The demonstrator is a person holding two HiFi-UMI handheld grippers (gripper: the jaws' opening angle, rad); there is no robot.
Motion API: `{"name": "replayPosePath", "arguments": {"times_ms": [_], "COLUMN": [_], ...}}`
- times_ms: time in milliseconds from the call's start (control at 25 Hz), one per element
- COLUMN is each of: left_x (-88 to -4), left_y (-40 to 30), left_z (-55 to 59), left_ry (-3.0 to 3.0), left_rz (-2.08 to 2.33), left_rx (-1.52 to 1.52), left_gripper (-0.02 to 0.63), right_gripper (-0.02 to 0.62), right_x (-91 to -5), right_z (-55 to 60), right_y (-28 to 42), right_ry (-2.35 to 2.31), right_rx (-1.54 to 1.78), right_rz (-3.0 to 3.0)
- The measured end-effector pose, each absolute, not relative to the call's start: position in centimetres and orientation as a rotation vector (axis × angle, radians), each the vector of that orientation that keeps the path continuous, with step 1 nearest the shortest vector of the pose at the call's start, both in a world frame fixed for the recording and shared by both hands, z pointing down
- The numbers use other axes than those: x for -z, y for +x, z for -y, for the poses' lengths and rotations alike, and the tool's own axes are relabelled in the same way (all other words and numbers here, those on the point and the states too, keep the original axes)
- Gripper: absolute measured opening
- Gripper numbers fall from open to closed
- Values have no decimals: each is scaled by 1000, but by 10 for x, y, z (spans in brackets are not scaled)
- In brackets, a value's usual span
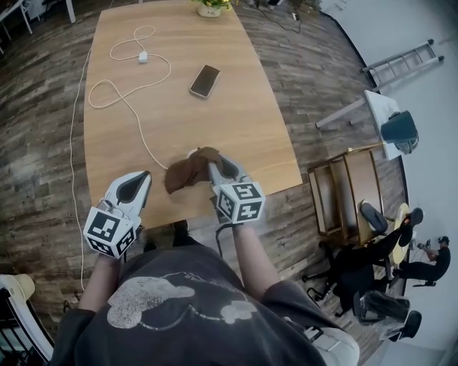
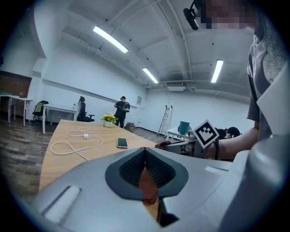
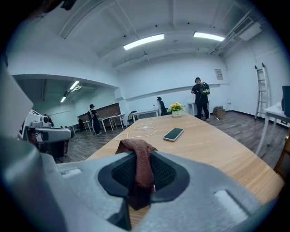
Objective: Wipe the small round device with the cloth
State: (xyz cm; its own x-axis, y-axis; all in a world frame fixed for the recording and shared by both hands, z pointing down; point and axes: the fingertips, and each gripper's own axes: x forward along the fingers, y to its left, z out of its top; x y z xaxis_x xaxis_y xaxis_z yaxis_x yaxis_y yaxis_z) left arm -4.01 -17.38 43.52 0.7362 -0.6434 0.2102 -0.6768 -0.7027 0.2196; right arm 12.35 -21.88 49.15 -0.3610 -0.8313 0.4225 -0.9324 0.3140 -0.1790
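A brown cloth (image 1: 187,173) lies bunched on the wooden table (image 1: 236,121) near its front edge. My right gripper (image 1: 214,169) is shut on it, and in the right gripper view the cloth (image 3: 138,156) drapes over and between the jaws of the right gripper (image 3: 142,176). A small white sliver (image 1: 192,151) peeks out at the cloth's far edge, where the white cable (image 1: 136,132) runs under it. The round device itself is hidden. My left gripper (image 1: 145,176) hovers at the table's front left, jaws together, a hand's width left of the cloth. In its own view the left gripper (image 2: 146,171) shows only a thin slit.
A phone (image 1: 205,80) lies face up mid-table. A white charger block (image 1: 143,56) with looped cable sits at the far left. A flower pot (image 1: 210,8) stands at the far end. Chairs and a wooden frame (image 1: 343,193) stand on the floor to the right.
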Motion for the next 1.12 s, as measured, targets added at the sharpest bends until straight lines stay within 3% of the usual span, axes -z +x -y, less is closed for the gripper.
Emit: {"name": "replayPosePath", "arguments": {"times_ms": [440, 720, 1120], "left_x": [-438, -437, -444], "left_y": [-26, -22, -16], "left_z": [174, 172, 159], "left_ry": [2664, 2666, 2658], "left_rz": [1003, 993, 966], "left_rx": [-185, -176, -205], "left_gripper": [18, 18, 18], "right_gripper": [52, 52, 52], "right_x": [-496, -454, -523], "right_z": [216, 189, 178], "right_y": [179, 140, 102], "right_ry": [1730, 1548, 1398], "right_rx": [-607, -488, -497], "right_rz": [2263, 2498, 2466]}}
